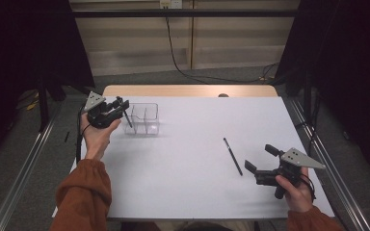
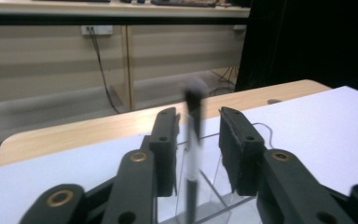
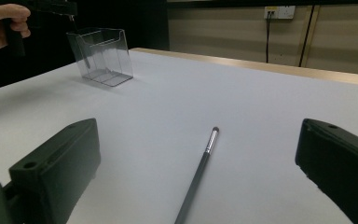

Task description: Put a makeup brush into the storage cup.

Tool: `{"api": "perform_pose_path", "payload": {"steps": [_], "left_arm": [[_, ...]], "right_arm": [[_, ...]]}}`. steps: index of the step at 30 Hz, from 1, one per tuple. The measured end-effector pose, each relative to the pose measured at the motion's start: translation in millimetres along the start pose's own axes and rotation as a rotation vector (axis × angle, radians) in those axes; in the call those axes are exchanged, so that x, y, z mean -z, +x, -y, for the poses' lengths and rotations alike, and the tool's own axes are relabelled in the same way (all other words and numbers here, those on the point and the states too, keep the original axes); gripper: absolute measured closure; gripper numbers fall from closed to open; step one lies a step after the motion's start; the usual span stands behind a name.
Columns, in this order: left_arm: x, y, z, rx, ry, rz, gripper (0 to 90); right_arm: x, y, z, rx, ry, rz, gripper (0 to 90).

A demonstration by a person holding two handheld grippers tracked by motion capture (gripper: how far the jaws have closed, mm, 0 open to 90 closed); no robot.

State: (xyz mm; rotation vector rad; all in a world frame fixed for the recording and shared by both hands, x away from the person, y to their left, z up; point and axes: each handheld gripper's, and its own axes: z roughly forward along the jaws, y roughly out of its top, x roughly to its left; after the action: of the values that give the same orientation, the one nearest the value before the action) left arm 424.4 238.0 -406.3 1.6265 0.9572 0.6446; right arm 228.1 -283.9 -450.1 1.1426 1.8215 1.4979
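A dark pen stands nearly upright in the left compartment of a clear plastic box at the table's far left. My left gripper hovers just above the box. In the left gripper view the blurred pen rises between the jaws with a gap on each side, so my left gripper is open. A second dark pen with a silver band lies flat on the table at the right. My right gripper is open beside its near end. The right gripper view has this pen lying between wide jaws.
A white sheet covers the table, with a wooden strip bare at the far edge. Metal rails run along both sides. Black curtains hang left and right. The box is far from the right gripper.
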Motion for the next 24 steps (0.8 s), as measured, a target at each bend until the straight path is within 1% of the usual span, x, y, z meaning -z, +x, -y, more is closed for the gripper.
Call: {"api": "perform_pose_path", "payload": {"steps": [1,2,3,4,5,7,10,11,13,14,16,20,21,24], "left_arm": [[-0.1,0.0,-0.4,0.018,-0.006,-0.004,58.7],[0.4,0.8,-0.9,0.024,-0.006,-0.008,50.5],[0.7,1.0,-0.9,0.025,-0.012,-0.011,48.6],[1.2,1.9,-0.9,0.022,-0.008,-0.015,47.7],[1.2,2.6,-0.5,0.034,-0.007,-0.015,44.2],[1.5,3.9,-0.3,0.037,0.001,-0.024,35.8],[1.8,5.0,-0.4,0.053,-0.001,-0.037,24.3],[2.1,5.5,-0.6,0.051,0.000,-0.044,21.3],[2.2,6.1,-0.9,0.062,0.009,-0.067,10.4],[2.7,6.7,-0.7,0.064,0.010,-0.074,8.4],[3.3,8.6,-0.3,0.084,0.012,-0.070,3.6],[8.2,11.1,0.9,0.080,-0.005,-0.046,1.8],[9.8,11.2,0.9,0.071,-0.007,-0.050,1.8],[14.0,11.6,0.9,0.068,-0.014,-0.049,1.8]], "right_arm": [[-0.2,0.2,0.1,-0.001,0.001,-0.001,0.0],[-0.4,0.3,0.1,-0.002,0.000,-0.003,0.0],[-0.5,0.3,0.0,0.000,0.000,-0.003,0.0],[-0.5,0.3,0.0,-0.001,0.000,-0.002,0.0],[-0.4,0.2,0.0,-0.002,-0.001,-0.003,0.0],[-0.2,0.2,-0.1,-0.002,-0.001,-0.001,0.0],[-0.6,0.3,-0.1,-0.002,-0.001,-0.001,0.0],[-0.7,0.3,-0.1,0.000,-0.001,-0.003,0.0],[-0.7,0.3,-0.2,-0.002,-0.002,-0.002,0.0],[-0.6,0.3,-0.2,-0.002,-0.001,-0.002,0.0],[-0.6,0.2,-0.2,-0.002,-0.002,-0.002,0.0],[-0.6,0.2,-0.3,-0.001,-0.001,-0.001,0.0],[-0.6,0.2,-0.3,-0.002,-0.002,-0.001,0.0],[-0.6,0.3,-0.4,-0.003,-0.003,-0.001,0.0]]}}
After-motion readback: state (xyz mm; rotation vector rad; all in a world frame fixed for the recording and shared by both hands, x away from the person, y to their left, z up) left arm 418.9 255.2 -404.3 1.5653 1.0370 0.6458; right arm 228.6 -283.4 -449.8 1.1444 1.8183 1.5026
